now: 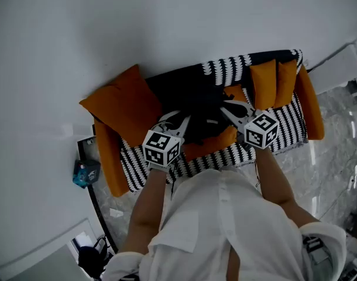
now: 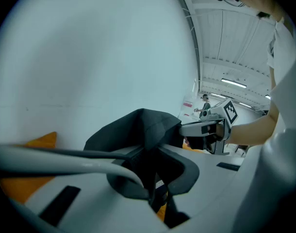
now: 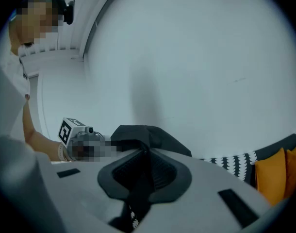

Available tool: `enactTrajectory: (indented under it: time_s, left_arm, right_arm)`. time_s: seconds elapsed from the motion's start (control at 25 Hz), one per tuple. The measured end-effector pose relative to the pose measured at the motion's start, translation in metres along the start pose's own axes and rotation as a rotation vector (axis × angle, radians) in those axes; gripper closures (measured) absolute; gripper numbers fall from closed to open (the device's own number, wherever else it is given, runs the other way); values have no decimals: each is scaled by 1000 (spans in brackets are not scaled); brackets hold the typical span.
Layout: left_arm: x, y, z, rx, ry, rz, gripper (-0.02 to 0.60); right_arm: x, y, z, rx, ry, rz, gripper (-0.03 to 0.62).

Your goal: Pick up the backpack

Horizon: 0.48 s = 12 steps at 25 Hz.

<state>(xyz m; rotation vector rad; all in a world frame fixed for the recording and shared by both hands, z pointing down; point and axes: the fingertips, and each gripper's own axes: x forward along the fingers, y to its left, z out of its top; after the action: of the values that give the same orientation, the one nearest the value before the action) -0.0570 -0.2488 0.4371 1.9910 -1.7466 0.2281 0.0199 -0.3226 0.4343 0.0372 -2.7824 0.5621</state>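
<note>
Head view, nearest the camera: a white shirt [image 1: 225, 227] and two bare forearms [image 1: 149, 206] were seen reaching toward the sofa [image 1: 284, 130].

Left gripper [image 2: 153, 147]: in its own view the jaws were clenched on a fold of black fabric belonging to the backpack [image 2: 138, 127], and the fabric was pinched between the pads. In the head view this gripper was placed over the sofa's front edge, left of the seat's middle.

Right gripper [image 3: 142, 165]: its jaws were likewise clamped on black backpack material, with a dark strip running down between the pads. It was placed over the sofa's front edge, right of the seat's middle. Each gripper was visible in the other's view, across the bag.

The backpack, black, was held between the two grippers over the middle of the sofa's seat. Whether it touched the seat could not be told.

The sofa was noted as black-and-white patterned with orange arms. One large orange cushion [image 1: 123, 104] was propped at its left end, and two smaller orange cushions [image 1: 273, 82] stood at its right end.

A small blue object [image 1: 85, 172] was recorded just outside the sofa's left arm. A marbled floor [image 1: 336, 157] was recorded beyond the sofa's right arm. A plain white wall [image 1: 137, 22] was recorded behind the sofa.
</note>
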Motion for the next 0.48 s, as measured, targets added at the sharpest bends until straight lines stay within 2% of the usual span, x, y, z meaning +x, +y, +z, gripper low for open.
enactTrajectory:
  time_s: [0.48]
  left_arm:
    - [-56,-7,73,71,-193,40,537]
  right_arm:
    - [-11,52,87,-147,-168,77,551]
